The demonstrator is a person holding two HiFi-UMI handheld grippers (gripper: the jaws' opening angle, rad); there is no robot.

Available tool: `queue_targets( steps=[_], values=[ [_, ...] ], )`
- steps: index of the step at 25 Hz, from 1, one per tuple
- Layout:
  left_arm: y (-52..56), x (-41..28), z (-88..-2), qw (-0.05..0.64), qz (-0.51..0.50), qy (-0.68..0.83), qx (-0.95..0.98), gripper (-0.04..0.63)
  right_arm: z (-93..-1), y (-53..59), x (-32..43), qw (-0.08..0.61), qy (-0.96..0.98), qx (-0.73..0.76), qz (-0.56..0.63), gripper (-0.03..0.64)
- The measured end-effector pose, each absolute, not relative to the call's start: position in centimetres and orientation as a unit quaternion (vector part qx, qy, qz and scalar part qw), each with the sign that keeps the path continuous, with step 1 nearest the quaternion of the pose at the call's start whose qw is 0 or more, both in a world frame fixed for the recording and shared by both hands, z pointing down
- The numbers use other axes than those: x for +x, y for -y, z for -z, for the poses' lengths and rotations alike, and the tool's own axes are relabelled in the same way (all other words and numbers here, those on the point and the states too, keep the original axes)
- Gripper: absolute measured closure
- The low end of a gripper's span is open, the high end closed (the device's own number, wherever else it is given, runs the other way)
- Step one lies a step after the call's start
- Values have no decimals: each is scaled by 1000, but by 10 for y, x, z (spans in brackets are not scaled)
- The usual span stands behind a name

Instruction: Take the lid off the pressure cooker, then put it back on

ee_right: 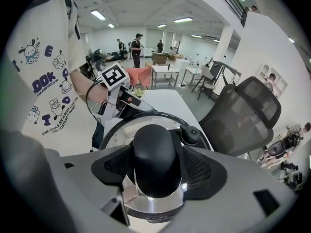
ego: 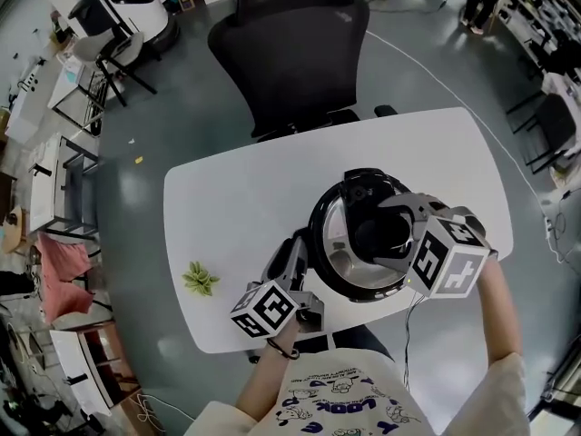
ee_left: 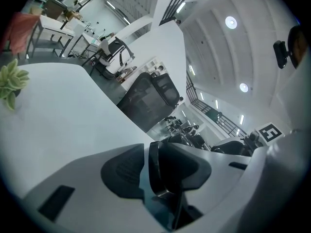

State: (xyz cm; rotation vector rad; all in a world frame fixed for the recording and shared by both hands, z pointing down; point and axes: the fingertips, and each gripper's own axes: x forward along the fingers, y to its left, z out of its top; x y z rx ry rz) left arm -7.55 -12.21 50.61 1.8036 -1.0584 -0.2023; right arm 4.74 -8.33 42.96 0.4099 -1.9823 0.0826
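White "LOOK" tee (ego: pixel 349 398) nr cooker lid (ego: pixel 338 243)

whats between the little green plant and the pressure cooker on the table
The left gripper, at the pressure cooker; the rest is bare white table, seen in the head view.

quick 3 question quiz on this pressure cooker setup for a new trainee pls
1. Multiple choice: what sits between the jaws of the right hand-held gripper? A the lid's knob; B a cup; C a spoon.
2. True or false: a small green plant stands on the white table.
3. Short answer: which hand-held gripper is at the pressure cooker's side handle?
Key: 1 A; 2 true; 3 the left hand-held gripper.
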Motion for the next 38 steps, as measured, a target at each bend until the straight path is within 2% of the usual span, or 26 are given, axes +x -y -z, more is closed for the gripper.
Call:
queue_targets(
  steps=[4,9,26,38],
  values=[
    [124,-72,-502,499,95,441,740,469,-434,83,50,545,826,138,-35,276],
    [125,-73,-503,505,107,443,733,476,-437,82,48,549,829,105,-39,287],
    [124,-75,-501,489,104,470,727,472,-442,77,44,592,803,32,-68,320],
    [121,-78,-502,484,111,485,720,472,-441,76,42,580,811,43,-69,322]
  ],
)
